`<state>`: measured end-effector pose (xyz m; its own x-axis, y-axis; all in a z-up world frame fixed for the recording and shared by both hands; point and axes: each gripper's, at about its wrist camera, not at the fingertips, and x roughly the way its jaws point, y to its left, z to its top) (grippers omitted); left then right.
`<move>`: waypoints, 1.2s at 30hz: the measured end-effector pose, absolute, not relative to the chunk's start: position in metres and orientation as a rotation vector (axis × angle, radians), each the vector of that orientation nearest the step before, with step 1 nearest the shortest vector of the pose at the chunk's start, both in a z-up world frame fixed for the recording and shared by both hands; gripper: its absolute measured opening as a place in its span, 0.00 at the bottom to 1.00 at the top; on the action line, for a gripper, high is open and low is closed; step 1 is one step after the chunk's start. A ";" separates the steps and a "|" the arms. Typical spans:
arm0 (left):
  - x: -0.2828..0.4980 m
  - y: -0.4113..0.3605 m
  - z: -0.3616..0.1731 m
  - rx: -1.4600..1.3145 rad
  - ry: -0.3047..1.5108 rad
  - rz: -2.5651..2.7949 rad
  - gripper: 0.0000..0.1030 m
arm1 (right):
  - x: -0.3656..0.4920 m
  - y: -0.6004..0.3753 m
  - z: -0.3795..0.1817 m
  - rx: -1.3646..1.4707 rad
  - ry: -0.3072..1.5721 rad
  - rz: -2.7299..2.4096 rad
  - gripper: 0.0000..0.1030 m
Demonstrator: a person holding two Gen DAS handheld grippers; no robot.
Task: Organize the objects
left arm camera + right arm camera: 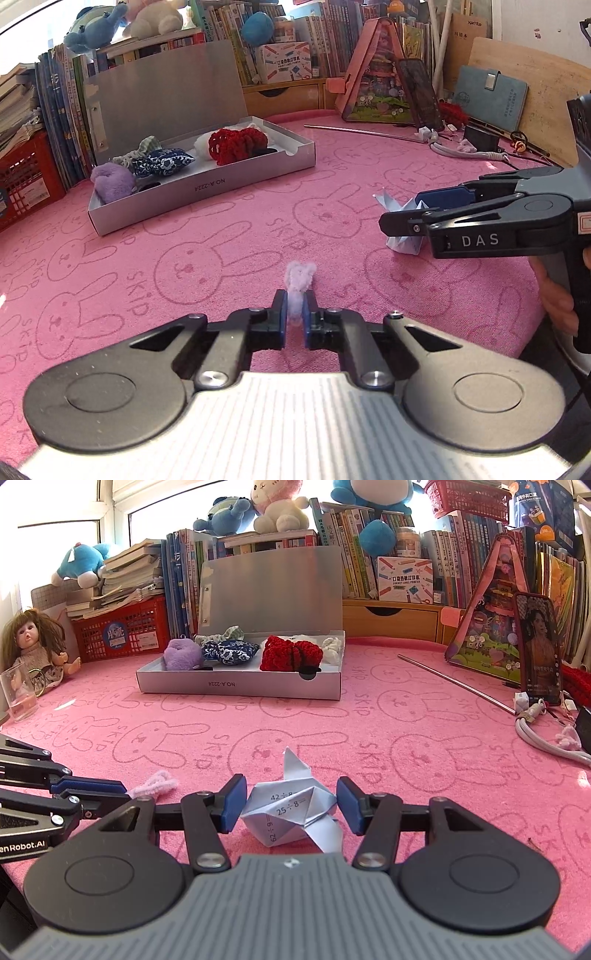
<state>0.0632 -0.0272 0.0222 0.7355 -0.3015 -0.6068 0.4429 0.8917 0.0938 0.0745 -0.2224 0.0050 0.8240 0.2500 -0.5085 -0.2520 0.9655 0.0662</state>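
Open cloth ahead, clutter along the back and right

We see bare pink surface (369, 731) between us and the grey box (240, 686), whose raised lid (271, 590) blocks the rear; a metal rod (454, 681), phone (537, 646) and coiled cable (543, 734) crowd the right, a glass (18, 694) the left.

On worktop: one open grey box (236, 690), one folded paper piece (291, 814), one lilac fuzzy piece (301, 282), one glass (18, 694), one doll (31, 642), two grippers.

Bright window backlight, glare, fisheye-curved edges
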 end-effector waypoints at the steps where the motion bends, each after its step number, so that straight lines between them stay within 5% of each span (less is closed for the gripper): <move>1: 0.066 -0.023 0.024 0.252 0.613 -0.405 0.10 | 0.075 -0.222 0.005 -0.004 0.540 0.266 0.63; 8: 0.082 -0.002 0.031 0.281 0.613 -0.315 0.12 | 0.074 -0.222 0.005 -0.003 0.539 0.266 0.63; 10: 0.078 0.002 0.034 0.217 0.639 -0.356 0.21 | 0.075 -0.223 0.005 -0.001 0.539 0.266 0.63; 12: 0.069 -0.004 0.033 0.204 0.643 -0.424 0.49 | 0.075 -0.222 0.005 -0.003 0.539 0.266 0.64; 13: 0.066 -0.008 0.032 0.218 0.641 -0.439 0.52 | 0.075 -0.222 0.005 -0.004 0.540 0.266 0.64; 34: 0.098 0.004 0.024 0.288 0.606 -0.146 0.53 | 0.068 -0.223 0.011 -0.027 0.520 0.282 0.69; 36: 0.093 0.006 0.031 0.221 0.596 -0.161 0.61 | 0.067 -0.224 0.011 -0.033 0.533 0.305 0.70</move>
